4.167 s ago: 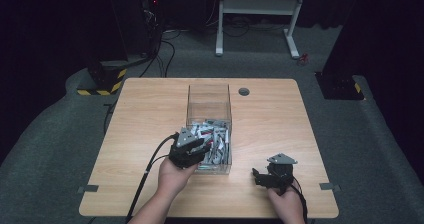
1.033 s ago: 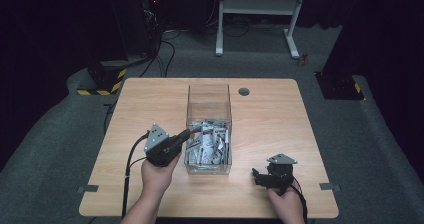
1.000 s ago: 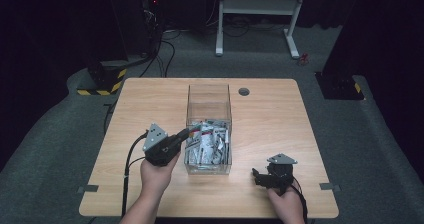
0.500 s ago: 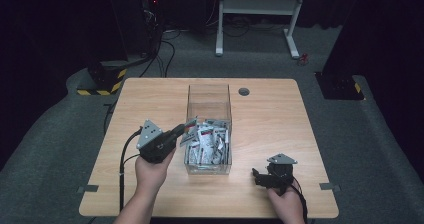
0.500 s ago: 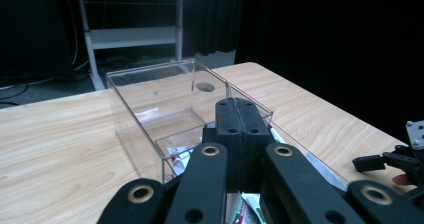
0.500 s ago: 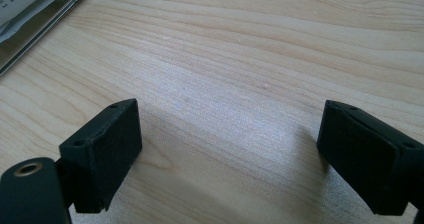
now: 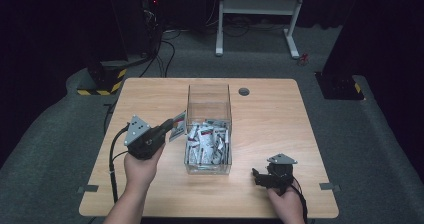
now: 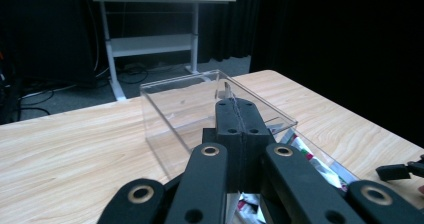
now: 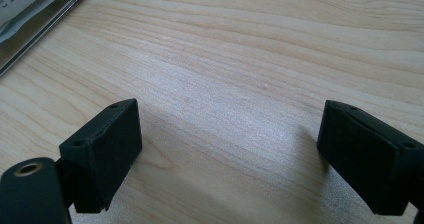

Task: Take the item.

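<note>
**A:** Checked the left gripper [image 7: 171, 126]?

**B:** Checked. Found pressed fully together on a single white packet [image 7: 178, 126]. In the left gripper view, saw just a thin edge of the packet standing up past the closed fingertips.

**A:** Located the packet relative to the gripper?

**B:** Located at the very tip, pinched between the two pads. Stuck out ahead of the gripper, toward the clear box [image 7: 208, 90].

**A:** And relative to the box?

**B:** Held outside it, just beside the left wall and raised off the table [image 7: 280, 109]. Could not tell from the high view whether touching the wall or slightly apart from it.

**A:** Noted the support for that gripper?

**B:** Carried by the left hand [image 7: 142, 165], coming in from the near edge of the table, with the cable trailing down to the left.

**A:** Noted the other packets [image 7: 206, 143]?

**B:** Noted inside the box, heaped loosely in its near half.

**A:** Checked the right gripper [image 7: 258, 177]?

**B:** Checked. Found low at the table, near the front right corner of the box and well apart from the held packet. Spread wide, with bare wood between the fingertips in the right gripper view. Closed on nothing.
</note>
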`<action>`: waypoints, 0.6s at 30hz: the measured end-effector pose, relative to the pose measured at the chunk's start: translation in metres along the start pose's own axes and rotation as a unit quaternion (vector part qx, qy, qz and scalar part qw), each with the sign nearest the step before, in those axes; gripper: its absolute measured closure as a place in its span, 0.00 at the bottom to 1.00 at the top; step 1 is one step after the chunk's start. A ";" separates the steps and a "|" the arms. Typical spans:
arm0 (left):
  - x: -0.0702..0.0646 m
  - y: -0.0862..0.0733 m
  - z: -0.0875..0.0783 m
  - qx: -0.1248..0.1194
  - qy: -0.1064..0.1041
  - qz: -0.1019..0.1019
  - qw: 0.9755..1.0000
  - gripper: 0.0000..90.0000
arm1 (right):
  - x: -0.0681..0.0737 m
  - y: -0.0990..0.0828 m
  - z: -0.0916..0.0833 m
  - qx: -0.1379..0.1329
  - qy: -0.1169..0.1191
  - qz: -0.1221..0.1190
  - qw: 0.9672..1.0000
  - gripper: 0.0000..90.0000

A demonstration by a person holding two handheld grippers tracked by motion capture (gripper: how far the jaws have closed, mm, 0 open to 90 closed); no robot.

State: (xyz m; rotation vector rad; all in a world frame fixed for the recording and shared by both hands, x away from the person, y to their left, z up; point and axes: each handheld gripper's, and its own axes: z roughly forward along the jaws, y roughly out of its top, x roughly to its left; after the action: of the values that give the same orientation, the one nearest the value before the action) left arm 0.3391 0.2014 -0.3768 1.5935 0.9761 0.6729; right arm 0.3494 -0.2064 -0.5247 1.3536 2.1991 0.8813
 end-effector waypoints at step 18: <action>0.037 -0.002 -0.015 0.008 0.049 0.009 0.999 1.00 | 0.000 0.000 0.000 0.000 0.000 0.000 1.000 0.12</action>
State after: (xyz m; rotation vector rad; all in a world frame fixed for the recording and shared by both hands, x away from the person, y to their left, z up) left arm 0.3448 0.2408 -0.3779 1.5963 1.0423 0.7627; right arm 0.3495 -0.2064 -0.5247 1.3534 2.1992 0.8818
